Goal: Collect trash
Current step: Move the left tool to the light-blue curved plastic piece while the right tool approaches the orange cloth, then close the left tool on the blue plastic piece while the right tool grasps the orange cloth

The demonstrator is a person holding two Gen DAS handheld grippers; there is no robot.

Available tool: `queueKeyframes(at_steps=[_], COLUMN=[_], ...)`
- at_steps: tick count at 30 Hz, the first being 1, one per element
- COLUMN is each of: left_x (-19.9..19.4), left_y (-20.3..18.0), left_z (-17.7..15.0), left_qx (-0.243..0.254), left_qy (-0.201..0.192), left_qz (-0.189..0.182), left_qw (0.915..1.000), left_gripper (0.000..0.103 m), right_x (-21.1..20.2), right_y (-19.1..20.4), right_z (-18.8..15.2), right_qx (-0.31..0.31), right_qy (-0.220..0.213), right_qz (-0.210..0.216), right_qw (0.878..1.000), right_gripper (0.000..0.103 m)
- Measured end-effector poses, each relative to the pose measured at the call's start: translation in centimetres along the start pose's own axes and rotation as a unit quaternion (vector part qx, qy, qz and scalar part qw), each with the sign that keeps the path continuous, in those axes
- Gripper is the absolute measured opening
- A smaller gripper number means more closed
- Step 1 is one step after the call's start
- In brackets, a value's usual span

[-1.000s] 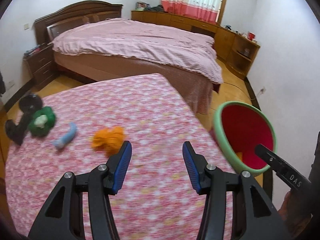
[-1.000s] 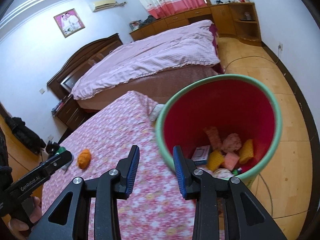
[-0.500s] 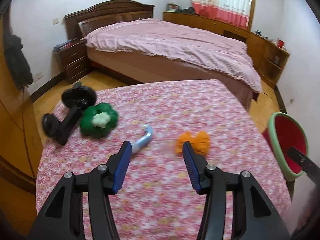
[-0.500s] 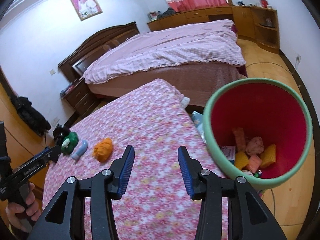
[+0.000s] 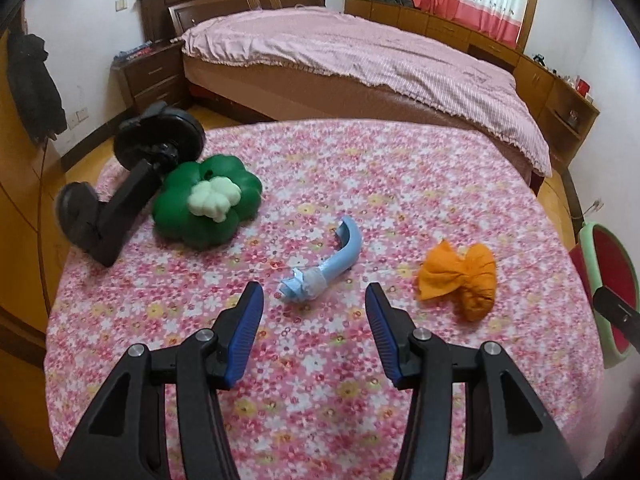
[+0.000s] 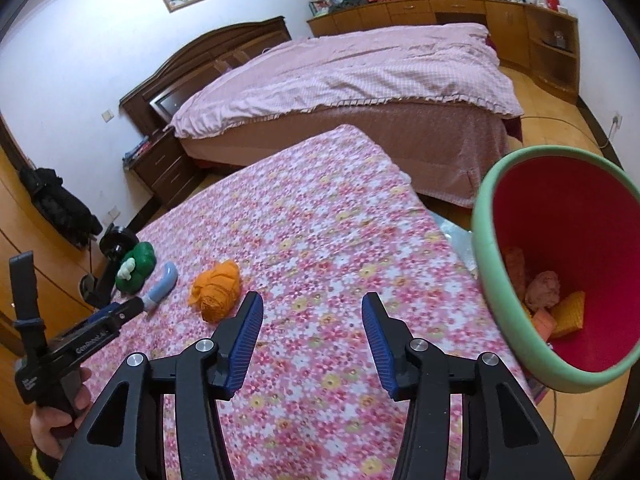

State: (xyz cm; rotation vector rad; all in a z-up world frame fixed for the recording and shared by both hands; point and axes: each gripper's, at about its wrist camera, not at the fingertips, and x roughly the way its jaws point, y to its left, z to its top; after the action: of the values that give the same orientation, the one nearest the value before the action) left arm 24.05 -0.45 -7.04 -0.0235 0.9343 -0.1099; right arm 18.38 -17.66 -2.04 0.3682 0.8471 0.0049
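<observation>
At the far left of the counter (image 5: 360, 420), which is covered with a pink flowered cloth, a black stand with round ends (image 5: 132, 184) is seen lying on its side. Just beside it, and touching it as far as can be judged, a green lobed toy with a pale centre (image 5: 208, 204) is set. Further right a light blue curved piece with a crumpled wrapped end (image 5: 324, 266) is found, lying flat on the cloth just ahead of the left gripper (image 5: 314, 304). The fingers of that gripper are held moderately apart, with nothing gripped; the blue piece lies beyond the tips, not between them. To the right of it, a crumpled orange wad (image 5: 460, 276) is laid on the cloth, apart from the blue piece.

In the right wrist view the left gripper is seen at the lower left, carried in a hand (image 6: 60, 412), with its tip close to the blue piece. The right gripper (image 6: 312, 316) is held above bare cloth, the orange wad lying to its left. Its fingers have just been opening and stand moderately apart, with nothing between them. At the right edge of the counter a red bin with a pale green rim (image 6: 486, 248) is placed, and several yellow, orange and pinkish scraps are seen at its bottom; what they are cannot be made out with certainty. A bed with a pink cover (image 6: 360, 64) is seen behind.
</observation>
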Motion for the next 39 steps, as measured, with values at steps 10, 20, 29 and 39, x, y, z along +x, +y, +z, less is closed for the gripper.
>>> queueKeyframes(at_steps=[10, 20, 29, 39], left_x=[3.7, 1.9, -1.0, -0.1], left_y=[0.4, 1.6, 4.1, 4.9], left_z=[0.7, 0.0, -0.7, -1.0], left_qx=[-0.014, -0.046, -0.093, -0.109], left_qy=[0.005, -0.023, -0.083, -0.069], left_qz=[0.007, -0.035, -0.009, -0.020], left_qw=[0.9999, 0.9980, 0.9922, 0.9915], left_gripper=[0.053, 0.026, 0.025, 0.025], right_x=[2.8, 5.4, 7.2, 10.0], right_y=[0.8, 2.5, 6.2, 8.8], right_z=[0.9, 1.1, 1.1, 0.3], right_qx=[-0.009, -0.018, -0.047, -0.058], right_qy=[0.017, 0.034, 0.044, 0.059], right_qz=[-0.002, 0.008, 0.022, 0.038], right_qw=[1.000, 0.999, 0.998, 0.996], right_gripper=[0.053, 0.053, 0.053, 0.053])
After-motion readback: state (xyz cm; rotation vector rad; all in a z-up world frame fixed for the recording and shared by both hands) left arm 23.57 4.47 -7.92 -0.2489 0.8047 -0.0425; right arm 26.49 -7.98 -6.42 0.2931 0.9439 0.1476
